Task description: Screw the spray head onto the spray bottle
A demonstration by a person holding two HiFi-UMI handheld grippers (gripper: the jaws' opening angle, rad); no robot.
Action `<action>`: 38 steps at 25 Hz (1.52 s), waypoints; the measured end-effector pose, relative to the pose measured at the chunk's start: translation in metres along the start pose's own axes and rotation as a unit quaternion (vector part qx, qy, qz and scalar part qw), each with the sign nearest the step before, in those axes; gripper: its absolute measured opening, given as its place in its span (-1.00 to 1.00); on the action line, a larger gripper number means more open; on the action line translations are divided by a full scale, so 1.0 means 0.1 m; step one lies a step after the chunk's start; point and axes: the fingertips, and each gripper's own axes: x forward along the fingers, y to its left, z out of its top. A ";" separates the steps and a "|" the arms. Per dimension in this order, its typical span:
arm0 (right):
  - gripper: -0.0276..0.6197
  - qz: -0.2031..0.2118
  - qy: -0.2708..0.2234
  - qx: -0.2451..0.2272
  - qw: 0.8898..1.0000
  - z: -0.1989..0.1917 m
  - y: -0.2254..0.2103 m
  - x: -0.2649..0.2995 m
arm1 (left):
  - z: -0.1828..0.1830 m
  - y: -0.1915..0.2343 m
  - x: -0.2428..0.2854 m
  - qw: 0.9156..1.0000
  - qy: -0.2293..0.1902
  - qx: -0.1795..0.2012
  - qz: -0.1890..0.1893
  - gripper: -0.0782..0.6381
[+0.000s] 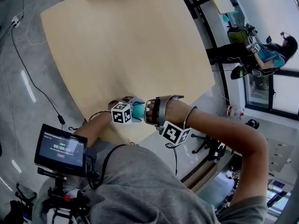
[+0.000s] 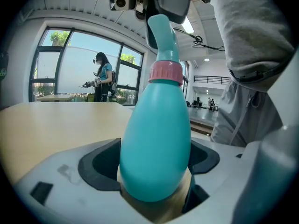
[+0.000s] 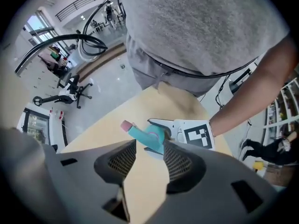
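A teal spray bottle [image 2: 156,139] stands upright on the wooden table [image 1: 126,45], close to its near edge. My left gripper [image 2: 156,174] is shut on the bottle's wide body. A pink collar [image 2: 166,72] rings the neck, and the teal spray head [image 2: 162,34] sits on top. In the head view the bottle [image 1: 138,110] shows between the left gripper [image 1: 131,112] and the right gripper [image 1: 149,112]. My right gripper [image 3: 149,146] points straight down over the spray head [image 3: 152,136], jaws apart, with the head at its fingertips. The table shows through the gap.
A small monitor [image 1: 60,149] on a rig sits at the lower left. Cables [image 1: 28,78] trail on the floor left of the table. A person [image 1: 271,52] with grippers stands far off by the windows. An office chair base [image 3: 60,97] is on the floor.
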 end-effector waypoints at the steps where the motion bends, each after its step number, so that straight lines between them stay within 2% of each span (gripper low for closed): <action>1: -0.40 0.000 -0.001 -0.004 1.000 0.01 -0.01 0.03 | 0.00 0.01 0.00 1.000 0.000 0.001 0.000 0.34; 3: -0.40 -0.001 -0.002 -0.006 1.000 0.02 -0.04 0.11 | 0.00 0.01 0.00 1.000 -0.001 0.002 0.002 0.34; 5: -0.40 -0.005 -0.003 0.013 1.000 0.03 -0.07 0.20 | 0.00 0.00 0.01 1.000 -0.001 0.002 0.003 0.34; 7: -0.47 -0.006 -0.011 0.078 0.997 0.03 -0.09 0.28 | 0.02 0.00 0.02 1.000 -0.003 0.002 0.006 0.34; 8: -0.60 -0.008 -0.019 0.135 0.991 0.02 -0.10 0.30 | 0.02 0.01 0.03 1.000 -0.004 0.002 0.010 0.34; 9: -0.61 -0.010 -0.029 0.206 0.978 0.01 -0.13 0.31 | 0.03 0.01 0.03 1.000 -0.005 0.002 0.013 0.34; 10: -0.61 -0.014 -0.038 0.284 0.958 -0.01 -0.16 0.30 | 0.03 0.01 0.03 1.000 -0.007 0.002 0.016 0.34; 12: -0.61 -0.031 -0.058 0.420 0.905 -0.06 -0.20 0.28 | 0.04 0.02 0.03 1.000 -0.008 0.002 0.023 0.34; 13: -0.61 -0.046 -0.068 0.480 0.874 -0.08 -0.20 0.28 | 0.04 0.01 0.03 1.000 -0.008 0.000 0.026 0.34; 14: -0.61 -0.062 -0.078 0.539 0.836 -0.10 -0.19 0.28 | 0.04 0.01 0.03 1.000 -0.009 -0.001 0.030 0.34; 15: -0.61 -0.080 -0.087 0.599 0.792 -0.12 -0.18 0.29 | 0.04 0.01 0.03 0.999 -0.010 -0.004 0.035 0.34; 16: -0.61 -0.100 -0.094 0.656 0.742 -0.14 -0.17 0.29 | 0.04 0.02 0.02 0.999 -0.011 -0.007 0.042 0.34; 17: -0.61 -0.120 -0.099 0.711 0.686 -0.16 -0.16 0.30 | 0.04 0.03 0.02 0.998 -0.012 -0.010 0.052 0.34; 18: -0.61 -0.140 -0.102 0.763 0.623 -0.19 -0.15 0.30 | 0.04 0.05 0.01 0.998 -0.014 -0.014 0.066 0.34; 20: -0.61 -0.177 -0.099 0.848 0.490 -0.25 -0.13 0.29 | 0.05 0.10 -0.01 0.995 -0.018 -0.026 0.099 0.34; 21: -0.60 -0.194 -0.093 0.878 0.428 -0.28 -0.12 0.28 | 0.05 0.13 -0.03 0.993 -0.020 -0.032 0.116 0.34; 22: -0.59 -0.212 -0.086 0.898 0.376 -0.30 -0.12 0.26 | 0.04 0.14 -0.04 0.990 -0.021 -0.037 0.132 0.34; 23: -0.57 -0.229 -0.080 0.911 0.334 -0.32 -0.13 0.25 | 0.03 0.15 -0.06 0.988 -0.021 -0.042 0.147 0.34; 24: -0.55 -0.244 -0.077 0.918 0.303 -0.33 -0.14 0.23 | 0.02 0.15 -0.07 0.986 -0.021 -0.045 0.159 0.34; 25: -0.55 -0.256 -0.075 0.922 0.281 -0.33 -0.14 0.23 | 0.00 0.15 -0.08 0.984 -0.020 -0.048 0.169 0.34; 26: -0.54 -0.262 -0.073 0.924 0.270 -0.33 -0.15 0.23 | -0.01 0.15 -0.09 0.983 -0.019 -0.050 0.175 0.34; 27: -0.54 -0.265 -0.071 0.924 0.267 -0.33 -0.16 0.23 | -0.02 0.15 -0.10 0.983 -0.019 -0.051 0.178 0.34; 28: -0.54 -0.263 -0.070 0.924 0.270 -0.34 -0.17 0.23 | -0.03 0.15 -0.10 0.982 -0.019 -0.051 0.179 0.34; 29: -0.54 -0.259 -0.069 0.922 0.278 -0.34 -0.18 0.24 | -0.04 0.16 -0.11 0.982 -0.020 -0.052 0.178 0.34; 32: -0.54 -0.246 -0.071 0.915 0.312 -0.34 -0.20 0.27 | -0.05 0.17 -0.10 0.982 -0.021 -0.053 0.178 0.34; 33: -0.54 -0.243 -0.072 0.914 0.317 -0.34 -0.19 0.28 | -0.05 0.17 -0.10 0.982 -0.021 -0.053 0.178 0.34; 34: -0.54 -0.241 -0.072 0.915 0.316 -0.35 -0.19 0.28 | -0.05 0.18 -0.10 0.982 -0.020 -0.053 0.179 0.34; 38: -0.54 -0.240 -0.064 0.920 0.304 -0.39 -0.16 0.29 | -0.05 0.23 -0.06 0.982 -0.021 -0.054 0.182 0.34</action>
